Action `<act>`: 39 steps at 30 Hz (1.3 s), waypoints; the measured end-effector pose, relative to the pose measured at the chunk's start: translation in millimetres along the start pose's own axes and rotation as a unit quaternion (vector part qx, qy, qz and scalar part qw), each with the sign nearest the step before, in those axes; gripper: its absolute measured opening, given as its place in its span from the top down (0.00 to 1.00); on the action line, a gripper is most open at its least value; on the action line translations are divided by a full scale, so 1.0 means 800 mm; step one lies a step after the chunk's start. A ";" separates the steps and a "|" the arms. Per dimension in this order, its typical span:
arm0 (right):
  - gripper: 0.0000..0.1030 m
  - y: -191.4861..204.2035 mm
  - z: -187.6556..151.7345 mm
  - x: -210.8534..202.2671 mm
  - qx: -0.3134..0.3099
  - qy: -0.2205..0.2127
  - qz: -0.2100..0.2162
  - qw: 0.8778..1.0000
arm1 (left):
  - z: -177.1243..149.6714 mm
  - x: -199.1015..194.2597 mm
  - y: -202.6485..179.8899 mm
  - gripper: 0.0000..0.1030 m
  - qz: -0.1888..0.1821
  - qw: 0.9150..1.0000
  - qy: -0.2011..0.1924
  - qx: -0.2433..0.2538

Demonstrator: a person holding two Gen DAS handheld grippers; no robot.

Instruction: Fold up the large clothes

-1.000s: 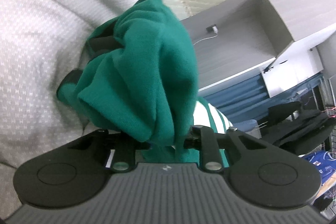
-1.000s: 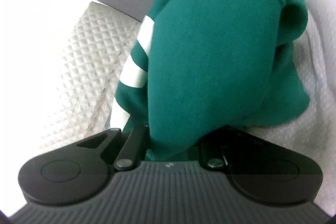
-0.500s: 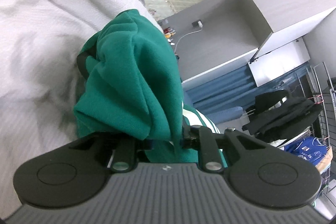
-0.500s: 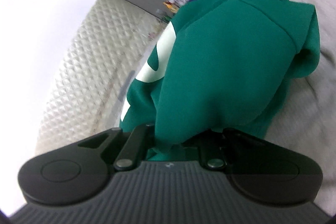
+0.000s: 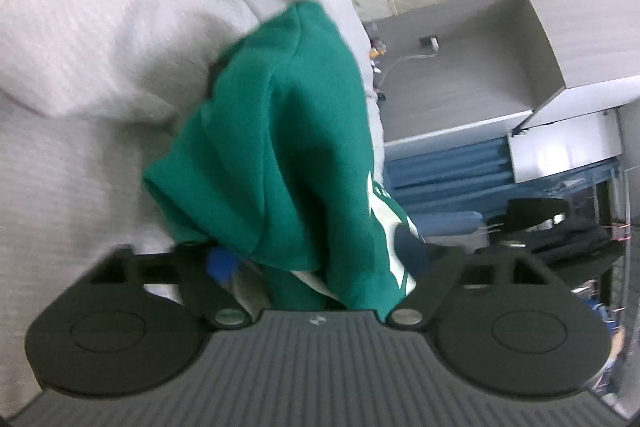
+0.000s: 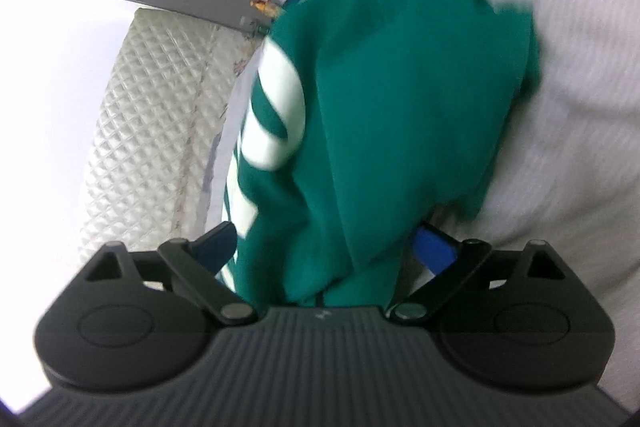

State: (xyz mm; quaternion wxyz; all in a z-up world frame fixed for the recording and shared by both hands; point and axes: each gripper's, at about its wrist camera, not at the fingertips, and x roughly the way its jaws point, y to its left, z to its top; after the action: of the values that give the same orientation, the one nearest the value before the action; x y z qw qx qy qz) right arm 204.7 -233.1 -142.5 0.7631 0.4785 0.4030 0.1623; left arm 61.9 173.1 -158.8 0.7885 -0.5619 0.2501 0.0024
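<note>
A: What is that green thing?

B: It is a big green top (image 5: 280, 147) with white marks on it; it is all bunched up, right in front of both cameras; under it and beside it lies a pale bed cover (image 5: 100, 47).

A: Can you read the white marks?

B: No; in the right view there are fat white stripes or letters (image 6: 276, 115) at about nine o'clock on the cloth; they curl over the folds and are blurry, so I cannot read them; in the left view there is a bit of white print (image 5: 394, 227) at about four o'clock, and I cannot read that either.

A: Is the left gripper (image 5: 316, 267) holding it?

B: Its jaws have just swung wide apart; the cloth still sits between them, but the blue pad (image 5: 220, 263) is off to the side and not pressing on it.

A: And the right gripper (image 6: 328, 251)?

B: The same; its jaws have just spread wide too; the green cloth hangs in the gap, with a blue pad (image 6: 434, 251) at four o'clock of the cloth and not squeezing it.

A: What else is there?

B: A padded white headboard (image 6: 148, 131) at nine o'clock in the right view; a grey shelf (image 5: 472, 67) at two o'clock in the left view; some dark clothes (image 5: 560, 235) at three o'clock there.
</note>
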 end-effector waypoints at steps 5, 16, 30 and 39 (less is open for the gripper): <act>0.06 0.008 0.033 -0.044 -0.096 -0.041 -0.028 0.994 | 0.008 -0.034 -0.047 0.14 0.004 0.995 0.001 0.099; 0.00 0.019 0.104 0.013 -0.235 -0.042 -0.115 0.964 | 0.049 -0.018 -0.094 0.02 0.068 0.961 -0.062 0.261; 0.00 -0.065 0.137 0.097 -0.201 0.075 -0.125 0.969 | 0.065 0.091 -0.042 0.00 0.176 0.953 0.032 0.245; 0.00 -0.056 0.128 0.092 -0.169 0.131 0.002 0.977 | 0.064 0.100 -0.032 0.00 0.181 0.953 0.042 0.239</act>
State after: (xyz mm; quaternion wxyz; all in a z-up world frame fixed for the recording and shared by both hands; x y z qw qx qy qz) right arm 323.1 -269.9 -193.0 0.7730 0.3185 0.4653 0.2909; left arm 159.6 186.9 -155.4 0.8751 -0.3015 0.3734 0.0618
